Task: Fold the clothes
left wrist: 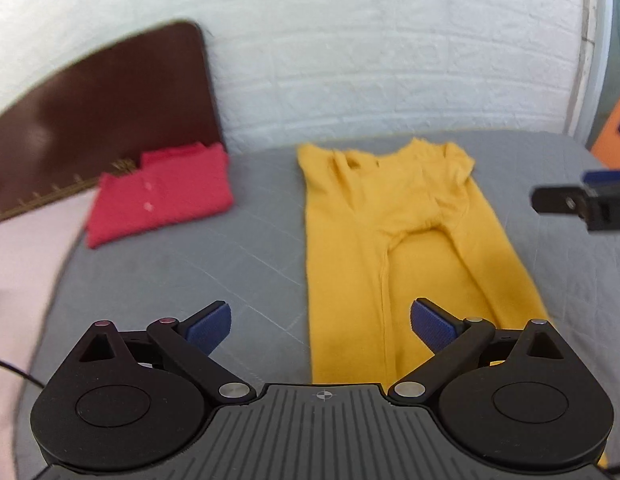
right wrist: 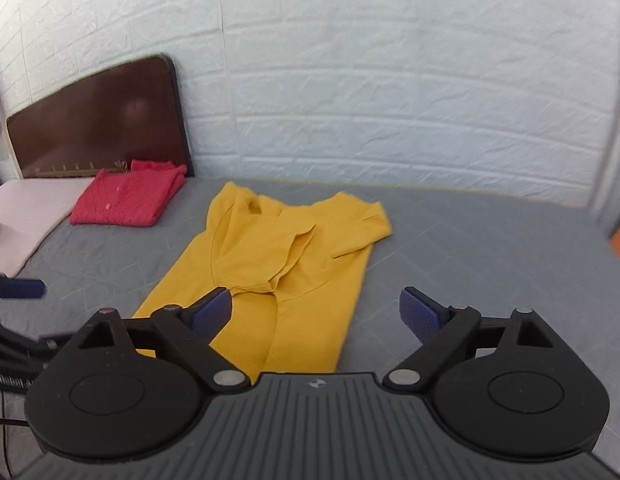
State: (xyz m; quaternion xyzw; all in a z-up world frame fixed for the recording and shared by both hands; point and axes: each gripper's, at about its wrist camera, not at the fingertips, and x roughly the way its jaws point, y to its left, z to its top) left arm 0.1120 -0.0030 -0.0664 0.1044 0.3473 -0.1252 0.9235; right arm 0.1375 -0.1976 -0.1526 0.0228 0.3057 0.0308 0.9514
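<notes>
Yellow shirt (left wrist: pixel 389 248) lies on the grey bed (left wrist: pixel 190 264), both sides folded in to a long strip, collar end toward the wall, hem end toward me. My left gripper (left wrist: pixel 319 322) hovers over the hem's left edge, my right gripper (right wrist: pixel 315 312) over its right edge, both sets of fingers spread wide and holding nothing. I judge the long axis runs straight away from both (neither clearly nearer). Bare bed flanks the strip; a folded red shirt (right wrist: pixel 128 198) sits well apart, far left.
</notes>
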